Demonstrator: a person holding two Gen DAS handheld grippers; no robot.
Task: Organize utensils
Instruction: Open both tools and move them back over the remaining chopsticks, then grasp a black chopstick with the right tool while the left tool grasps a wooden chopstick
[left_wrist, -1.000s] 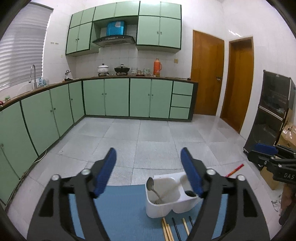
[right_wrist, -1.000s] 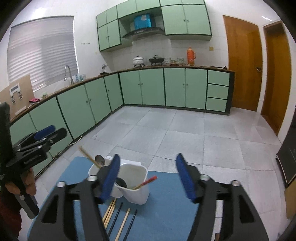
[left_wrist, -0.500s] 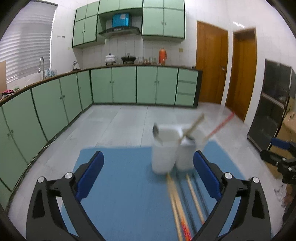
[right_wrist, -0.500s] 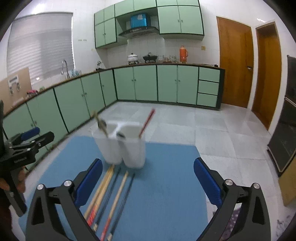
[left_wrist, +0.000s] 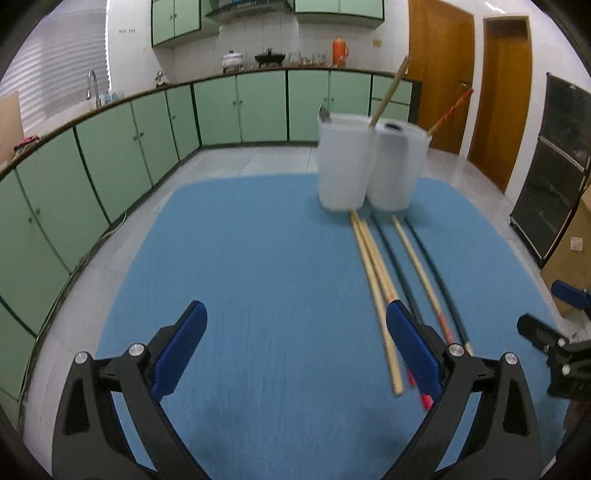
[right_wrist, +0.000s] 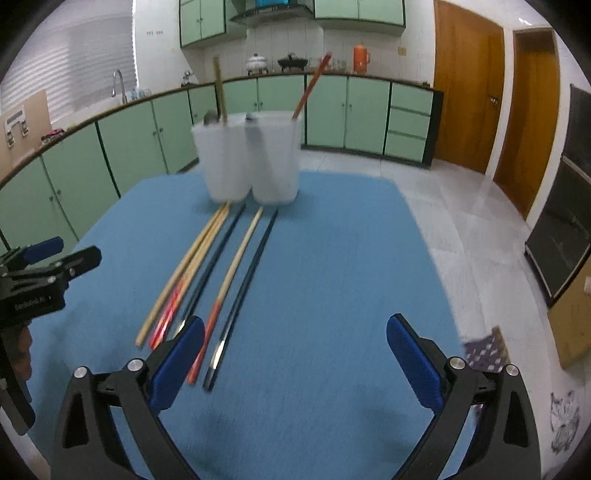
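A white two-compartment utensil holder (left_wrist: 369, 162) (right_wrist: 251, 158) stands at the far end of a blue mat (left_wrist: 266, 280) (right_wrist: 332, 280). It holds a spoon, a wooden chopstick (left_wrist: 391, 88) and a red chopstick (right_wrist: 312, 86). Several loose chopsticks (left_wrist: 384, 273) (right_wrist: 218, 273), wooden, red-tipped and black, lie side by side on the mat in front of the holder. My left gripper (left_wrist: 291, 343) is open and empty, low over the mat left of the chopsticks. My right gripper (right_wrist: 295, 350) is open and empty, just right of their near ends.
The mat covers a small table in a kitchen with green cabinets (left_wrist: 240, 107) along the left and back walls. Wooden doors (right_wrist: 469, 88) are at the right. A dark rack (left_wrist: 554, 166) and a cardboard box (right_wrist: 572, 317) stand to the right.
Both grippers have dropped lower and drawn back toward the near end of the mat. The holder now looks farther off and the full length of the chopsticks shows. Both jaws stay wide open.
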